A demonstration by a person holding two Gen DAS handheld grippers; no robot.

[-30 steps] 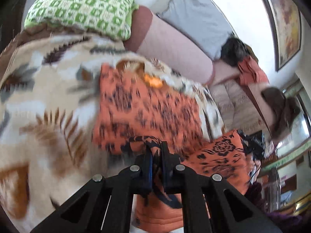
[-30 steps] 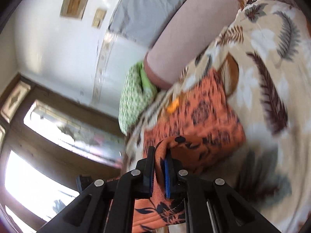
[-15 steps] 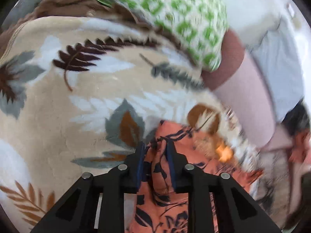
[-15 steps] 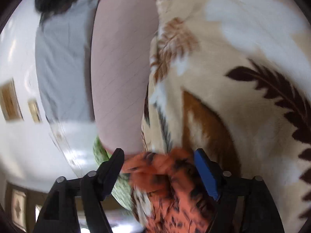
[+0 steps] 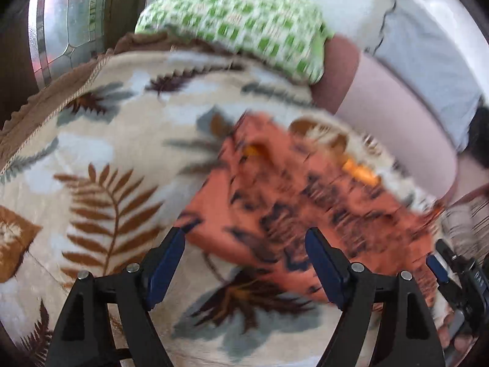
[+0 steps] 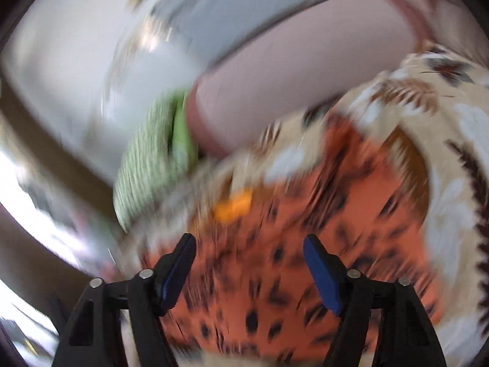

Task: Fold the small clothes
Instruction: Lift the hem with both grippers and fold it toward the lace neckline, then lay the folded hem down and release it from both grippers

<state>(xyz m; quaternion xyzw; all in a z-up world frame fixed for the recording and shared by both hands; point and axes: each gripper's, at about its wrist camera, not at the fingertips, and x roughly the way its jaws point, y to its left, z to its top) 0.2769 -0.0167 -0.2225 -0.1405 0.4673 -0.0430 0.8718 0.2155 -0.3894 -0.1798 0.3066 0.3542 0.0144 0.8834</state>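
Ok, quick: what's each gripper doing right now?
Left gripper: open, jaws just opened, nothing gripped; orange garment lies beyond.
Right gripper: open, jaws closing slightly, nothing gripped.

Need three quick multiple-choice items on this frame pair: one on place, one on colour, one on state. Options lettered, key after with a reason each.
1. Where does the orange garment lie?
A. on the leaf-print blanket
B. on the floor
C. on the green pillow

2. What colour are the pads on the left hand-held gripper?
A. red
B. blue
C. white

3. How do the two hand-held grippers stand?
A. both clamped on cloth
B. only the right hand-held gripper clamped
C. both open, nothing pinched

Key:
1 A, blanket shows around the garment on several sides.
2 B, blue pads face inward on both fingers.
3 C, the fingers stand wide apart in each wrist view, the garment lying loose beyond them.
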